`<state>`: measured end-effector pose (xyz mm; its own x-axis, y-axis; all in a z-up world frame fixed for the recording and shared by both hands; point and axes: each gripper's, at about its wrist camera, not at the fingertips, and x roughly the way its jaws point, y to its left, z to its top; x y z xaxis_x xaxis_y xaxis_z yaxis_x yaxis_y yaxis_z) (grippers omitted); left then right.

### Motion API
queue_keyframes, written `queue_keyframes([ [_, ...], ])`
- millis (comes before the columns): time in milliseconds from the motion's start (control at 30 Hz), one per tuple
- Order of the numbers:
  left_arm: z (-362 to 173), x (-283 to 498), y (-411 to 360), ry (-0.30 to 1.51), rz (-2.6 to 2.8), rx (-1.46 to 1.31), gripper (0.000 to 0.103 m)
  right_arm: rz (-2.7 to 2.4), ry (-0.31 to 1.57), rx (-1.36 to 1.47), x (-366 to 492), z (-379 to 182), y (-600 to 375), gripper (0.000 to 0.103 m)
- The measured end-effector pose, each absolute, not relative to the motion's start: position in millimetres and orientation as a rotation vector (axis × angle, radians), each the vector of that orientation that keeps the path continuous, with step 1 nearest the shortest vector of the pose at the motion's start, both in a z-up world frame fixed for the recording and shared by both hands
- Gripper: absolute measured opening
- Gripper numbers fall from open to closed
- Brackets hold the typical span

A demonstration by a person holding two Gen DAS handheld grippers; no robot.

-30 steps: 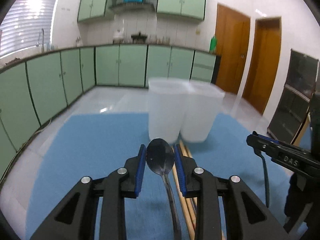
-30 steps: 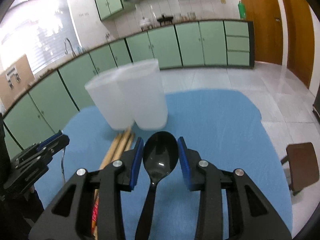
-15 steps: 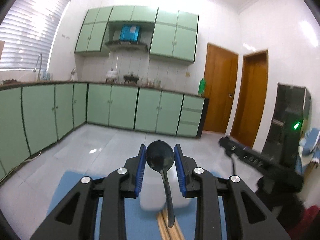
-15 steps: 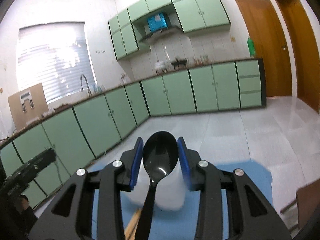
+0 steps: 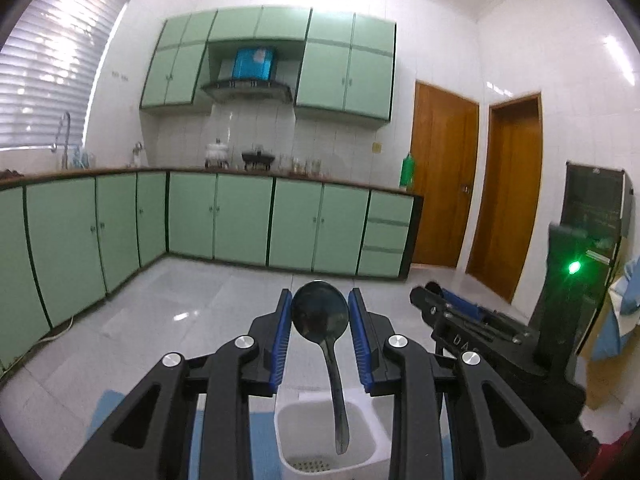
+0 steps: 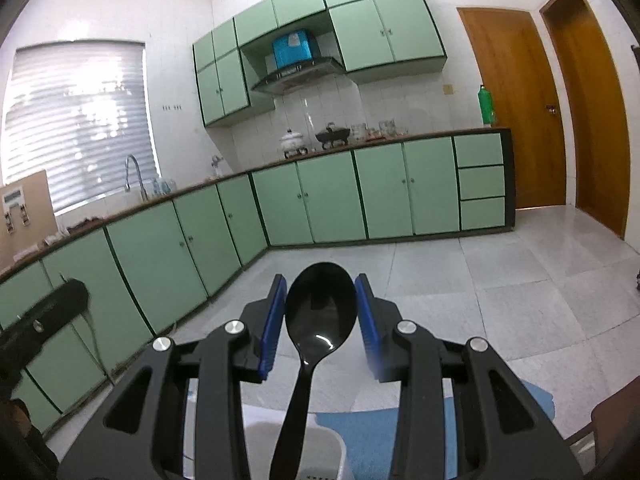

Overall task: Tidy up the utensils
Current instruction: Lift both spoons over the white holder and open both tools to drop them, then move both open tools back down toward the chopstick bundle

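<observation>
Each hand-held gripper grasps a spoon by its bowl, the left hand-held gripper (image 5: 320, 314) a dark metal spoon (image 5: 320, 320) and the right hand-held gripper (image 6: 321, 312) a glossy black plastic spoon (image 6: 320, 312), handles hanging over what seem white plastic utensil bins (image 5: 328, 440) at lower centre of the frame, so next comes lowering and releasing.

Your left gripper (image 5: 320, 312) points forward and slightly downward, its blue pads (image 5: 280, 340) clamped on the bowl of a metal spoon (image 5: 322, 322) whose handle hangs down. Your right gripper (image 6: 320, 312) sits in the same pose, pads (image 6: 366, 312) pressed against the bowl of a black spoon (image 6: 320, 312). Each gripper shows at the edge of the other's view, side by side.
</observation>
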<state>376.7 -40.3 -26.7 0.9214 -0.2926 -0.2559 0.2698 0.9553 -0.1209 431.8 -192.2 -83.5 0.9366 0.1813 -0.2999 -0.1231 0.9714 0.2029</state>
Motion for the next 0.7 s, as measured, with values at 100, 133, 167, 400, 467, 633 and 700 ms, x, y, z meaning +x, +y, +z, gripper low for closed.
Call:
queue_keyframes([
  [100, -43, 383, -39, 0.329, -0.297, -0.096, 0.029, 0.168, 0.339, 0.178, 425, -95, -188, 0.036],
  [133, -46, 383, -37, 0.331, -0.293, -0.098, 0.029, 0.172, 0.345, 0.176, 422, -97, -189, 0.041],
  [167, -46, 381, -34, 0.331, -0.294, -0.102, 0.034, 0.175, 0.348, 0.177, 417, -98, -191, 0.045],
  [400, -39, 347, -20, 0.348, -0.277, -0.105, 0.054, 0.157, 0.374, 0.206, 364, -88, -206, 0.068],
  [467, -39, 329, -16, 0.357, -0.281, -0.105, 0.063, 0.160, 0.400, 0.205, 344, -89, -207, 0.079],
  [633, -60, 272, -12, 0.456, -0.259, -0.072, 0.077, 0.160, 0.541, 0.171, 275, -118, -205, 0.088],
  [700, -78, 249, -10, 0.516, -0.243, -0.052, 0.079, 0.161, 0.603, 0.155, 251, -134, -199, 0.088],
])
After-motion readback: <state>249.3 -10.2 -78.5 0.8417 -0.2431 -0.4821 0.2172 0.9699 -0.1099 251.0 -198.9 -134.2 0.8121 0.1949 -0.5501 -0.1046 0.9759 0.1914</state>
